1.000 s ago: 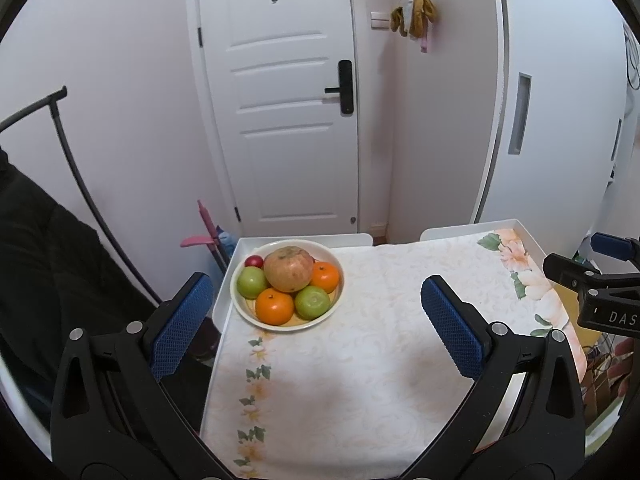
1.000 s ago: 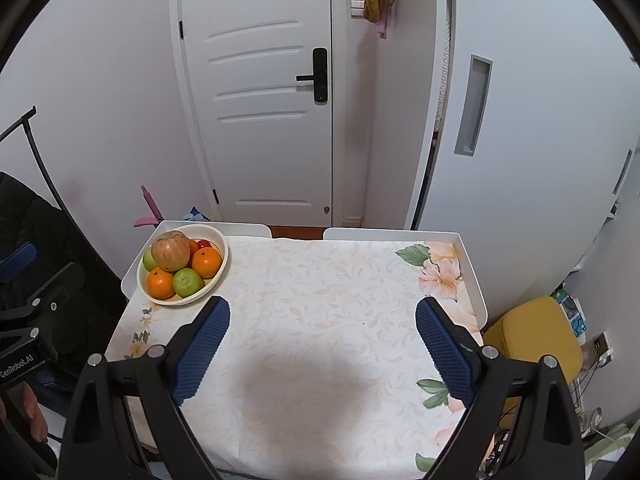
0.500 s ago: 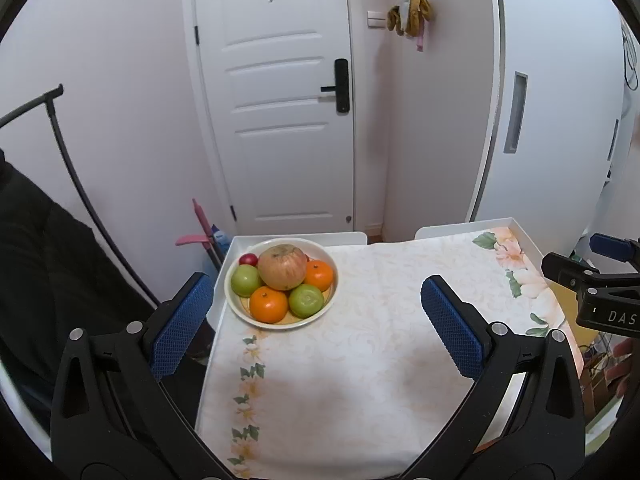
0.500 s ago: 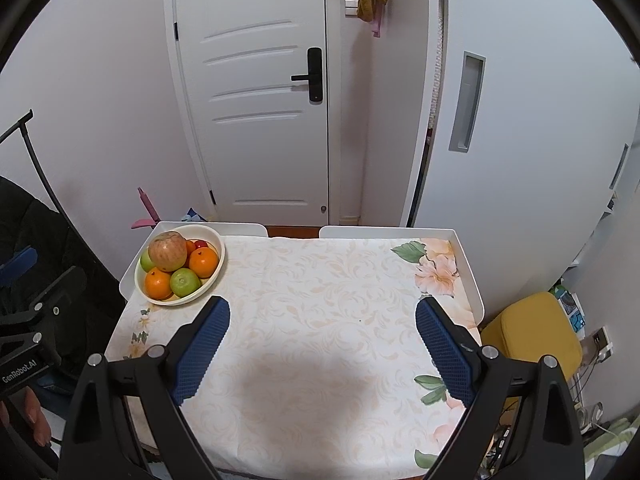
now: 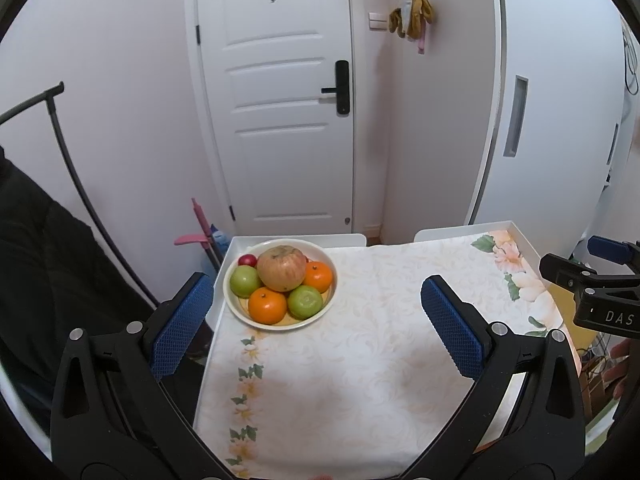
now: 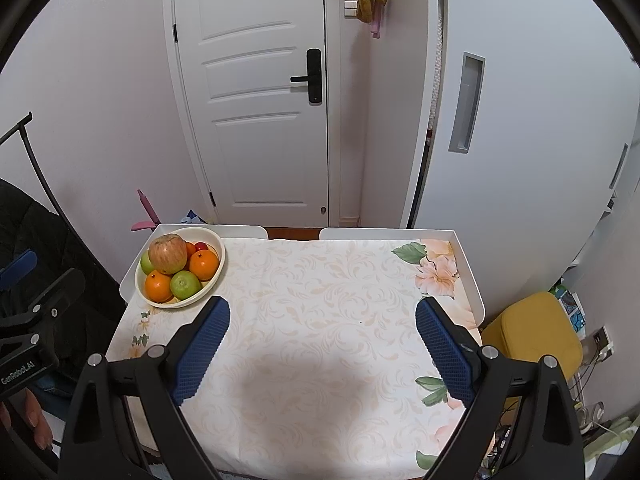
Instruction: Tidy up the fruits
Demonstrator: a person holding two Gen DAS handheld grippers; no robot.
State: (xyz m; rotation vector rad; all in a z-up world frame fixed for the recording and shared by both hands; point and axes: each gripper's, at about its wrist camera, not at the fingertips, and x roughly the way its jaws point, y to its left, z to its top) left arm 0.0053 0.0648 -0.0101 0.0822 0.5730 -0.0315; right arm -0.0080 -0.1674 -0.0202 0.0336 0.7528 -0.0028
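A cream bowl (image 5: 326, 296) stands at the table's far left corner. It holds a large reddish apple (image 5: 281, 268), two oranges (image 5: 267, 305), two green fruits (image 5: 305, 301) and a small red fruit (image 5: 247, 259). The bowl also shows in the right wrist view (image 6: 214, 282). My left gripper (image 5: 316, 332) is open and empty, above the table, short of the bowl. My right gripper (image 6: 322, 342) is open and empty above the table's middle. The right gripper also shows at the edge of the left wrist view (image 5: 592, 280).
The table wears a floral cloth (image 6: 320, 304) inside a white raised rim (image 6: 466, 264). A white door (image 6: 256, 120) and wall stand behind. A yellow stool (image 6: 532, 340) sits right of the table. Dark fabric (image 5: 48, 272) and a black rail lie left.
Both grippers have tilted down and drawn back slightly; the bowl and table sit a little lower in the views. Both stay open and empty.
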